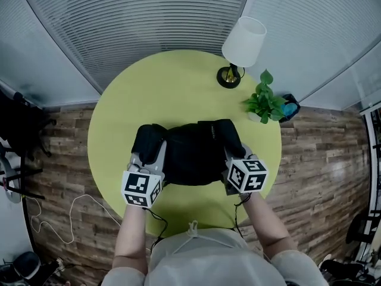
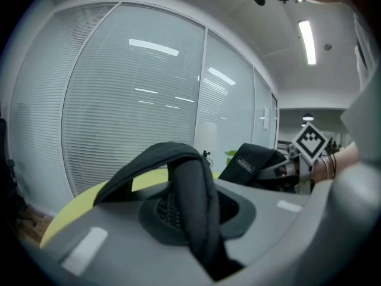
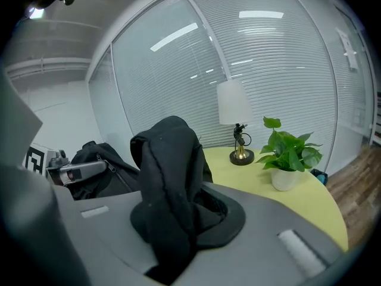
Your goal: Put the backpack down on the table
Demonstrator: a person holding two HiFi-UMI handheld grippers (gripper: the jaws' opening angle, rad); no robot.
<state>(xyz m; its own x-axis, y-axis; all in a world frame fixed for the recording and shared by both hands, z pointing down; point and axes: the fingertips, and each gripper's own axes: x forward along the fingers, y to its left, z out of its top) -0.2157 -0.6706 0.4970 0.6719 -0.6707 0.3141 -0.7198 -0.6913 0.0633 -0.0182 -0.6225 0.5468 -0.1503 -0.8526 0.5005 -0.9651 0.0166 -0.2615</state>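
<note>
A black backpack (image 1: 193, 152) spreads over the middle of the round yellow-green table (image 1: 178, 88); I cannot tell whether its underside rests on the top. My left gripper (image 1: 153, 157) is at its left side, shut on a black shoulder strap (image 2: 187, 183) that loops up out of the jaws. My right gripper (image 1: 233, 155) is at its right side, shut on a bunched black strap (image 3: 169, 177). In the left gripper view the other strap (image 2: 250, 161) and the right gripper's marker cube (image 2: 311, 143) show at the right. In the right gripper view the backpack's body (image 3: 104, 168) shows at the left.
A white-shaded lamp (image 1: 243, 43) and a potted green plant (image 1: 266, 103) stand at the table's far right edge. Glass walls with blinds curve behind the table. Dark gear (image 1: 21, 127) and white cables (image 1: 53, 216) are on the wooden floor at the left.
</note>
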